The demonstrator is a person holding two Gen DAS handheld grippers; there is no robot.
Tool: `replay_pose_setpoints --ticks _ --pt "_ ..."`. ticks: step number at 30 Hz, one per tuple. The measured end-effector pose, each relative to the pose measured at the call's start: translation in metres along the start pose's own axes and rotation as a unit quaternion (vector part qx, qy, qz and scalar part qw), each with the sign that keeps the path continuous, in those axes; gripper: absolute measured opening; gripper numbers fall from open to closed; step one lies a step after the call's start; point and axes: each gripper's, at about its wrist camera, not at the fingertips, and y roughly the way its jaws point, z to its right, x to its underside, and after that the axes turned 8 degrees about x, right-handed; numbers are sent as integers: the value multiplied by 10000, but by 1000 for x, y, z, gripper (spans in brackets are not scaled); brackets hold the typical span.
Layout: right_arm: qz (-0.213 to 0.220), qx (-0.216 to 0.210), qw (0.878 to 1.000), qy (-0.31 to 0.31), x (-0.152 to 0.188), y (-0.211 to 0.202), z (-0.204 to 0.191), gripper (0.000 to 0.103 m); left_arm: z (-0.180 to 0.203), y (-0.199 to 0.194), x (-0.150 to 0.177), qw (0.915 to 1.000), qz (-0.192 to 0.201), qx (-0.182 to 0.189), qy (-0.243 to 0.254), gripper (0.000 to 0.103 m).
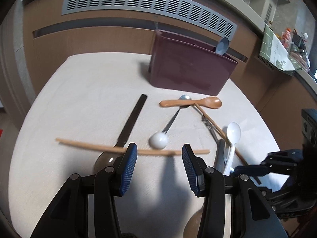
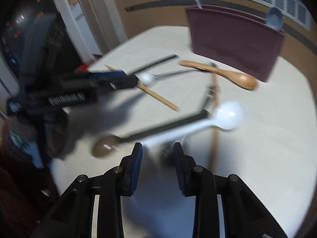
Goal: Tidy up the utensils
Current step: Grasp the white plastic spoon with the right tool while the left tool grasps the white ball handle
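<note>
Both grippers are pointing steeply down, jaws standing apart.

The left gripper is tilting forward and down, its blue ribbed pads parted wide with nothing pressed between them. The right gripper is angling down more steeply, its jaws narrower than the left pair's but still parted, and its pads are pressing on nothing. In the left wrist view the right gripper is reaching in from the right edge; in the right wrist view the left gripper is stretching across from the left, blurred.
</note>
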Motion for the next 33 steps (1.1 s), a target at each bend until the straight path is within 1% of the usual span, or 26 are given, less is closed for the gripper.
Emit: replay_pose_setpoints --ticks 1,2,3,4,5,6,8,11,12,14,15,18,19,20,21,23,26,29,33 --pt "-29 263 9996 -44 5 -2 5 29 2 4 -1 10000 -53 -42 16 48" --pt "-16 353 9994 -5 11 -6 12 26 4 7 -2 9999 -95 -85 36 48" --pt "-9 403 9991 92 14 -11 19 26 6 9 -3 9998 -100 -156 87 48" --pt "72 548 9981 253 17 -18 28 26 8 10 -3 9997 -95 -209 128 48" --pt "166 618 9973 367 18 -23 34 30 9 11 -3 9995 -98 -251 149 48" --pt "260 661 9962 510 19 -28 40 31 9 12 -3 9994 -101 -285 154 48" --pt "387 654 9922 990 19 -32 59 31 10 12 -3 9990 -97 -392 177 48" --pt "277 417 9844 1688 17 -19 80 31 10 11 -2 9989 -119 -408 196 48" --pt "227 277 9820 1854 14 -10 83 31 10 10 -2 9990 -118 -383 191 48" --pt "288 215 9794 1985 4 3 84 31 9 8 -2 9991 -81 -372 173 48" --pt "342 209 9790 1999 -3 8 85 31 8 7 -3 9992 -53 -369 155 48" --pt "359 -22 9774 2082 -20 21 84 31 4 5 -4 9993 -18 -355 71 48" --pt "340 -91 9780 2058 -26 27 82 30 3 5 -4 9994 -17 -353 55 48" --pt "335 -86 9789 2015 -29 31 83 24 2 5 -4 9993 -21 -367 46 48" --pt "347 -40 9802 1951 -32 31 80 9 1 6 -3 9993 -32 -377 40 48" --pt "422 -16 9839 1737 -38 30 73 9 0 7 -2 9993 -63 -357 38 48" --pt "859 27 9851 1492 -37 7 68 6 1 8 -2 9993 -65 -350 82 48" --pt "1136 204 9835 1392 -33 -14 68 5 5 12 -4 9993 -89 -335 122 48" --pt "1162 383 9819 1443 -25 -21 73 5 12 14 -6 9991 -42 -339 266 48"
